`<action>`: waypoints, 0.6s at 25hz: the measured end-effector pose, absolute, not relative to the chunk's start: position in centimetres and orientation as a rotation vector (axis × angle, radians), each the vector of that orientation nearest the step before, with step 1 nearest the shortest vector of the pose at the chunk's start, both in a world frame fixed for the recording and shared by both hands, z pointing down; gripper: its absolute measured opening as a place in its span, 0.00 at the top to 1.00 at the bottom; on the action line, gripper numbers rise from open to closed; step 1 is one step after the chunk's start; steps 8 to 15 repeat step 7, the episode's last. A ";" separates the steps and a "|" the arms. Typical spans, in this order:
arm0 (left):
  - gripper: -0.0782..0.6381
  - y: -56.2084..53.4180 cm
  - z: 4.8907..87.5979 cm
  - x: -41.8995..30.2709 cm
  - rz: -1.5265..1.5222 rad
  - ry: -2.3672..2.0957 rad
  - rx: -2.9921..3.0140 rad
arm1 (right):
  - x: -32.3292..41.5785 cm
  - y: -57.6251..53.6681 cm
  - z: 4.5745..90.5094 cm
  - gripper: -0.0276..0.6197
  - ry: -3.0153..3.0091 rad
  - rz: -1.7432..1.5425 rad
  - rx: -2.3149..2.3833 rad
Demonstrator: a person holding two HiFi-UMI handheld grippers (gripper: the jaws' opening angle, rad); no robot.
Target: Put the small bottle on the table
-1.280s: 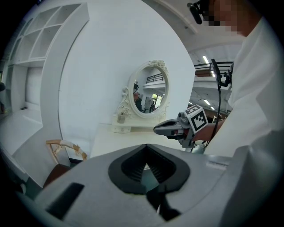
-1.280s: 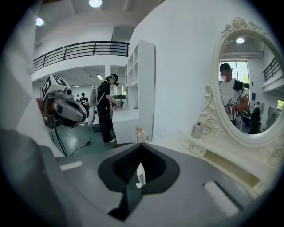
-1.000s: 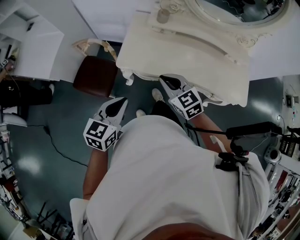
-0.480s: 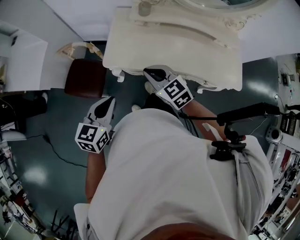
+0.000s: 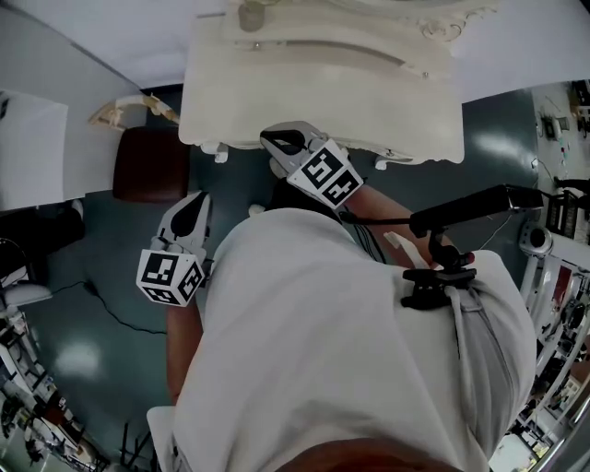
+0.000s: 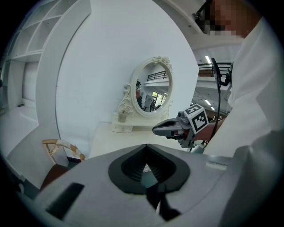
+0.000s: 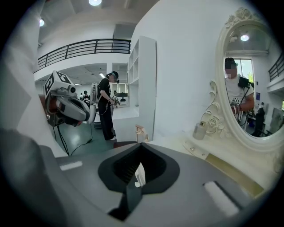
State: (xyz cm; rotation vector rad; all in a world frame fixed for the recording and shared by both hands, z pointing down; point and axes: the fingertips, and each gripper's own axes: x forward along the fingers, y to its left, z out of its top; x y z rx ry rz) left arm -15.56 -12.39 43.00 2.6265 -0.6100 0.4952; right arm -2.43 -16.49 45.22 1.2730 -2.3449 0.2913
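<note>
The small bottle (image 5: 251, 14) stands on the raised back ledge of the cream dressing table (image 5: 323, 101), beside the mirror's foot. It also shows in the left gripper view as the bottle (image 6: 122, 116) and in the right gripper view as the bottle (image 7: 200, 131). My right gripper (image 5: 277, 140) hovers at the table's front edge, jaws shut and empty, well short of the bottle. My left gripper (image 5: 192, 207) hangs lower left over the floor, also shut with nothing in it. Each gripper's own view, left (image 6: 146, 168) and right (image 7: 140, 170), shows the jaws closed together.
A brown padded stool (image 5: 152, 164) with a cream carved back (image 5: 129, 106) stands left of the table. A black cable (image 5: 111, 309) runs over the floor. The oval mirror (image 6: 153, 93) rises behind the table. A person (image 7: 106, 106) stands far off.
The table and stool have slid left and up in the head view. Both grippers have shifted left with it and stay shut; the right one now sits at the table's front edge.
</note>
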 end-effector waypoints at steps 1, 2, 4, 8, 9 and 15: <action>0.89 -12.9 43.0 -15.2 0.498 -0.606 2.625 | -2.1 -16.9 45.3 0.96 -2.344 0.293 1.274; 0.89 -13.3 43.1 -14.9 0.500 -0.603 2.624 | -1.8 -17.4 45.3 0.96 -2.343 0.295 1.275; 0.89 -14.0 43.0 -14.8 0.505 -0.597 2.624 | -1.7 -17.9 45.4 0.96 -2.340 0.297 1.277; 0.89 -14.8 42.5 -14.9 0.512 -0.596 2.629 | -1.8 -18.7 45.2 0.96 -2.339 0.300 1.278; 0.89 -14.8 42.5 -14.9 0.512 -0.596 2.629 | -1.8 -18.7 45.2 0.96 -2.339 0.300 1.278; 0.89 -14.8 42.5 -14.9 0.512 -0.596 2.629 | -1.8 -18.7 45.2 0.96 -2.339 0.300 1.278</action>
